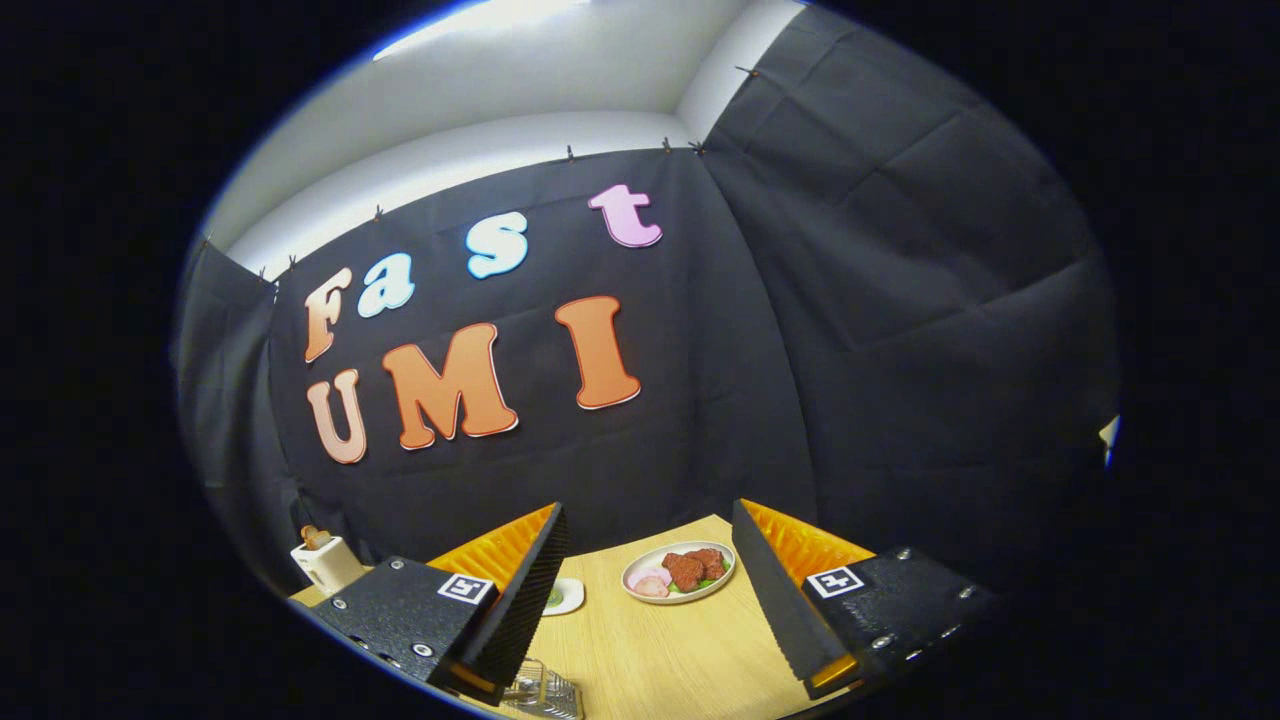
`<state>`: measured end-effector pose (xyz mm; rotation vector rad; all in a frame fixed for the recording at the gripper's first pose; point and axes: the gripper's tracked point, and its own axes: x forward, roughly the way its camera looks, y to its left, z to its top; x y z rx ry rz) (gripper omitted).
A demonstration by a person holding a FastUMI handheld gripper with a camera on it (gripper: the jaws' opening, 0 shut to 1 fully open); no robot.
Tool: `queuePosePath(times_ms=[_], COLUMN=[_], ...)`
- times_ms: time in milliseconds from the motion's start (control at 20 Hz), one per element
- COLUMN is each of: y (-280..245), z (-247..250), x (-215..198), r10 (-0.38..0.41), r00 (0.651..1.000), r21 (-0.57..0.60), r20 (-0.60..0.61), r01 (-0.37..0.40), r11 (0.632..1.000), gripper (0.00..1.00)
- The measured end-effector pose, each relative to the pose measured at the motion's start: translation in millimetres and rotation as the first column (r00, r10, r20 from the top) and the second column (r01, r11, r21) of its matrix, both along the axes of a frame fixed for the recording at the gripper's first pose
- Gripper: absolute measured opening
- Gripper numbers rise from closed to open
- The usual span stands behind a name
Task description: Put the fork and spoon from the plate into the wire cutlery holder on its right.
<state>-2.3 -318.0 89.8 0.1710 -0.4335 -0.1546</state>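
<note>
My gripper (650, 530) is held high above the wooden table (660, 650), open, with a wide gap and nothing between its two black-and-orange fingers (520, 600). A small part of the wire cutlery holder (545, 690) pokes out under the left finger, close below me. No fork or spoon is visible from here. Beyond the fingers, near the table's far edge, sits a white plate (640, 592) carrying reddish-brown meat, pink slices and some green.
A small white dish (568, 596) lies just past the left finger. Further left, by the cloth wall, stands a cream toaster (325, 562) with bread in it. Black cloth walls close the booth behind and to the right.
</note>
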Motion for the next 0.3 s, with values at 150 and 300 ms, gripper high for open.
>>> queuePosePath(times_ms=[150, 300], y=[18.4, 37.1], z=[14.1, 17.9], x=[-21.0, -35.4], r10=[-0.008, -0.015], r00=[1.000, 0.999], r21=[-0.070, -0.142], r20=[-0.005, -0.032], r01=[0.007, 0.011], r11=[0.998, 0.990], gripper=[0.98, 0.98])
